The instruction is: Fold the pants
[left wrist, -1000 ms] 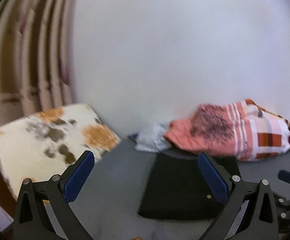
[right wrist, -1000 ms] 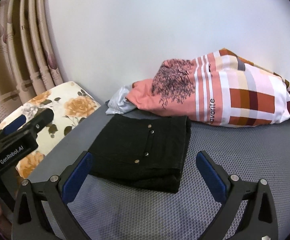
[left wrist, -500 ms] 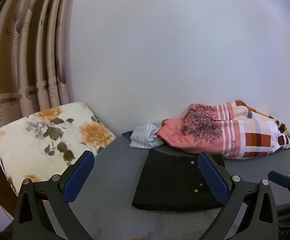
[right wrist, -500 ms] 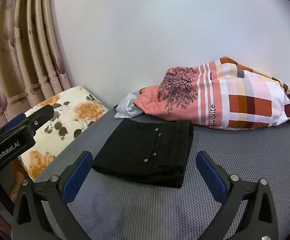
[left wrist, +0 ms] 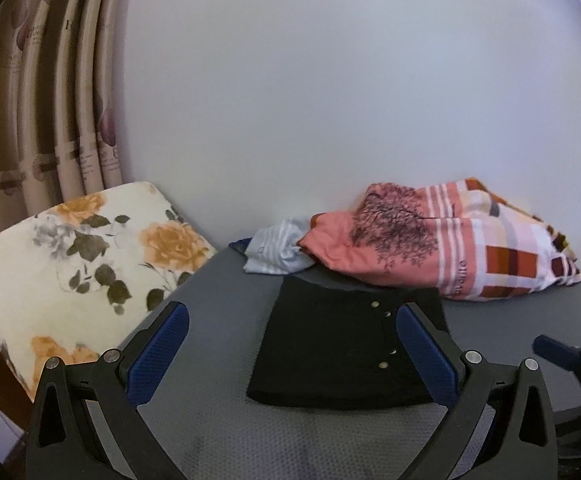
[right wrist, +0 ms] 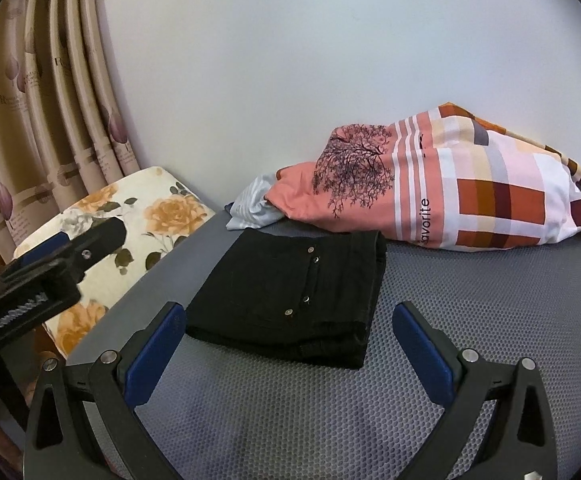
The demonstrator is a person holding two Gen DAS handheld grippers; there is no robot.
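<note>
The black pants [left wrist: 330,344] lie folded into a compact rectangle on the grey mesh surface [left wrist: 218,304], metal buttons facing up. They also show in the right wrist view [right wrist: 290,292]. My left gripper [left wrist: 290,352] is open and empty, held just in front of the pants. My right gripper [right wrist: 290,348] is open and empty, just short of the folded edge. The left gripper's body [right wrist: 42,280] shows at the left of the right wrist view.
A pink and checked pillow [right wrist: 450,192] and a pale striped cloth [right wrist: 250,204] lie behind the pants against the white wall. A floral cushion [left wrist: 74,256] sits at the left edge, with curtains [right wrist: 50,100] behind it.
Both grippers have drawn back and slightly up from the folded pants. The pants have not moved. Both stay open.
</note>
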